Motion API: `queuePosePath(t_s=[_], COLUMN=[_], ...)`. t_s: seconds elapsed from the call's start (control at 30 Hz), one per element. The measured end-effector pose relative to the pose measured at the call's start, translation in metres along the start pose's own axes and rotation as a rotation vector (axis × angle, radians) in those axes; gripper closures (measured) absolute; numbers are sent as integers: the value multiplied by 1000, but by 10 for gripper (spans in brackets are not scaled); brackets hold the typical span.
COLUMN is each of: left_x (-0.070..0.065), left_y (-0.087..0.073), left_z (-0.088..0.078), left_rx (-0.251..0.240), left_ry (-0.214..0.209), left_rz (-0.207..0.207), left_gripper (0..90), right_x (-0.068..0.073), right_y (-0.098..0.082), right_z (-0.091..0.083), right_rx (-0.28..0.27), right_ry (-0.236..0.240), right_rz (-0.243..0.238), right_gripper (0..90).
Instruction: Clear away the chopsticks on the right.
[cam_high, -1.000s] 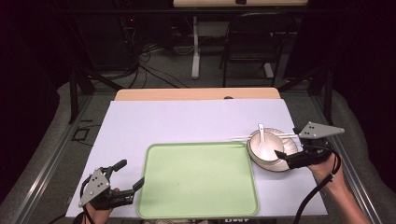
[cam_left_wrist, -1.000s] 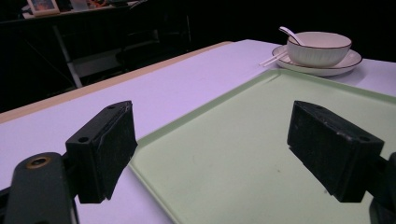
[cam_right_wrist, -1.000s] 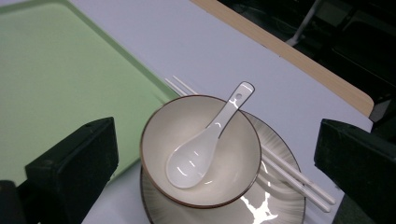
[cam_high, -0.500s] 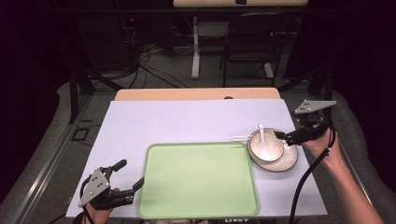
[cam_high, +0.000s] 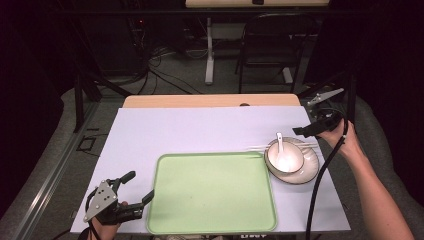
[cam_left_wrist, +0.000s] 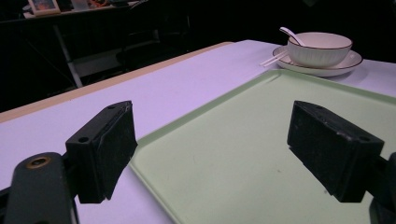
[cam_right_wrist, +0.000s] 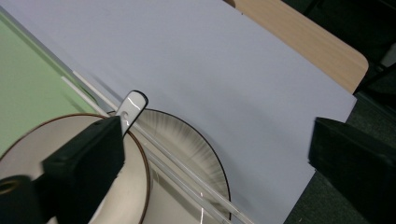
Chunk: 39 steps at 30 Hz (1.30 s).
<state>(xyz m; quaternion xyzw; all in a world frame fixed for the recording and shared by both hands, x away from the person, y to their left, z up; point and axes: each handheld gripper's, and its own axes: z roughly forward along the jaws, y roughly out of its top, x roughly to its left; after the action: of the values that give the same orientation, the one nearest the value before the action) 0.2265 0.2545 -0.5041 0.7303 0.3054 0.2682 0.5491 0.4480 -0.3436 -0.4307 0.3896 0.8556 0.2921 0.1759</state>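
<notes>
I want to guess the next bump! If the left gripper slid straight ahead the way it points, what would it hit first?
Probably the green tray: the left gripper points low across it with open jaws. Farther along stands the bowl, though depth is hard to judge.

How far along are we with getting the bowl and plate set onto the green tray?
Nothing looks done: the light green plastic tray lies bare. The white bowl, with its white spoon, sits on the dark-rimmed plate beside the tray. The right hand-held gripper, empty, jaws just closing slightly, hovers by them; the left hand-held gripper waits open.
</notes>
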Motion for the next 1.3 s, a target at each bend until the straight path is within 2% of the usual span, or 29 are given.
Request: queuePosePath(t_s=[0.03,0.07,0.17,0.2,0.27,0.3,0.37,0.4,0.47,0.53,0.67,0.7,0.77,0.83,0.87,0.9,0.97,1.13,1.17,1.2,1.23,1.3], left_x=[0,0,0,0,0,0,0,0,0,0,0,0,0,0,0,0,0,0,0,0,0,0], left_y=[0,0,0,0,0,0,0,0,0,0,0,0,0,0,0,0,0,0,0,0,0,0], left_z=[0,0,0,0,0,0,0,-1,0,0,0,0,0,0,0,0,0,0,0,0,0,0], left_rx=[0,0,-2,-2,-2,-1,-2,-3,-3,-1,-1,-1,-2,0,-1,-1,-1,-2,0,0,-1,0], left_ry=[0,0,1,1,1,1,1,1,2,2,3,4,4,4,4,5,4,5,4,4,4,4], left_rz=[0,0,-2,-2,-2,-2,-2,-3,-3,-2,-3,-2,-3,-2,-3,-2,-2,-2,-1,-2,-1,0], left_gripper=[154,154,154,154,154,154,154,154,154,154,154,154,154,154,154,154,154,154,154,154,154,154], right_x=[-1,-1,-5,-7,-8,-10,-11,-11,-13,-13,-14,-13,-12,-10,-8,-9,-9,-10,-9,-9,-11,-10], right_y=[0,0,-1,-1,-2,-3,-5,-5,-9,-10,-13,-13,-13,-14,-14,-15,-16,-16,-17,-17,-16,-16], right_z=[5,5,18,24,26,32,37,37,45,47,54,54,55,57,57,59,61,64,64,64,65,66], right_rx=[23,23,77,92,97,127,164,164,210,217,236,274,284,300,318,327,324,369,385,385,394,374], right_ry=[9,9,23,20,24,50,58,58,74,78,104,108,111,119,121,122,119,119,102,102,109,115], right_rz=[1,1,0,1,4,-6,-8,-8,-25,-25,-38,-67,-68,-97,-86,-107,-99,-108,-89,-89,-122,-107], right_gripper=[104,104,170,216,233,289,340,340,412,437,558,612,622,647,657,676,683,712,715,715,717,720])
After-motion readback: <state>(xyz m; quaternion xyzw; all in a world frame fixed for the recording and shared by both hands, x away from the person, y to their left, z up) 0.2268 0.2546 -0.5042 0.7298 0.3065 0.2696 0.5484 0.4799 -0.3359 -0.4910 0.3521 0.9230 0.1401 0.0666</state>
